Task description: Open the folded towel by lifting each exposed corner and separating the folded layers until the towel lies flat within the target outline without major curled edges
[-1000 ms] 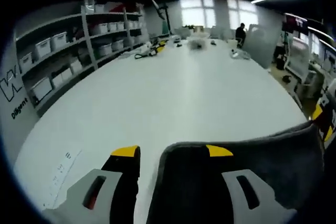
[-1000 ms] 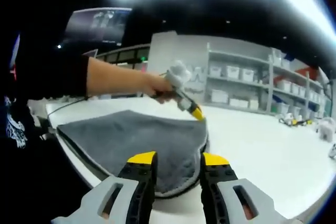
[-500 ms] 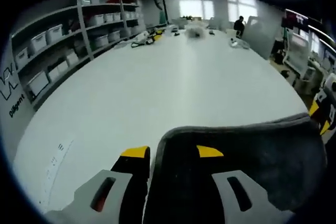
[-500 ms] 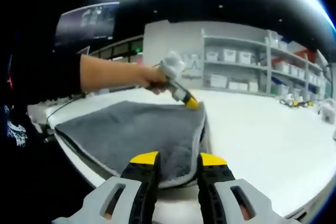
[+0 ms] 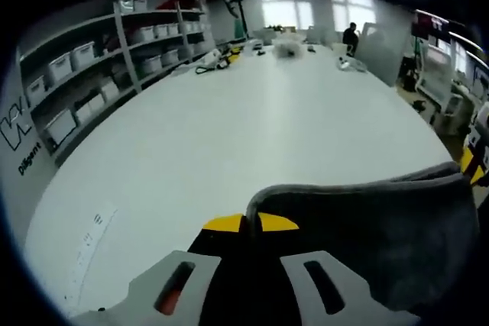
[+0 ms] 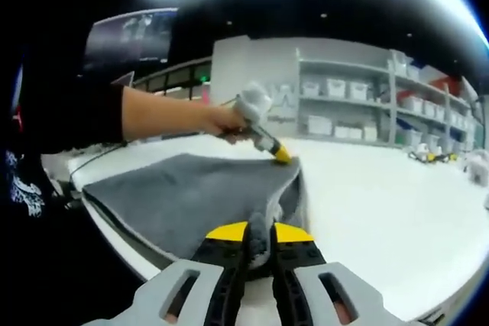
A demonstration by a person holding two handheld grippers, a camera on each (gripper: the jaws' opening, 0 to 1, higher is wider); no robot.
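A dark grey towel [image 6: 183, 200] lies folded on the white table [image 5: 252, 135] near its edge. In the left gripper view my left gripper [image 5: 250, 223] is shut on the towel's [image 5: 374, 227] near left corner, its yellow tips pinching the rim. In the right gripper view my right gripper [image 6: 258, 232] is shut on the towel's near corner, cloth bunched between its tips. The left gripper [image 6: 269, 146] also appears there, held by a hand at the towel's far corner. The right gripper's yellow tip [image 5: 467, 164] peeks in at the right edge of the left gripper view.
Shelves with white bins [image 5: 84, 66] line the wall beside the table. Tools and small items [image 5: 221, 57] lie at the far end. A person [image 5: 351, 37] stands far off by the windows. A paper label [image 5: 88, 246] sits on the table near my left gripper.
Both grippers have gone from open to shut, each closing on a corner of the towel. The towel's edge has bunched slightly at both grips.
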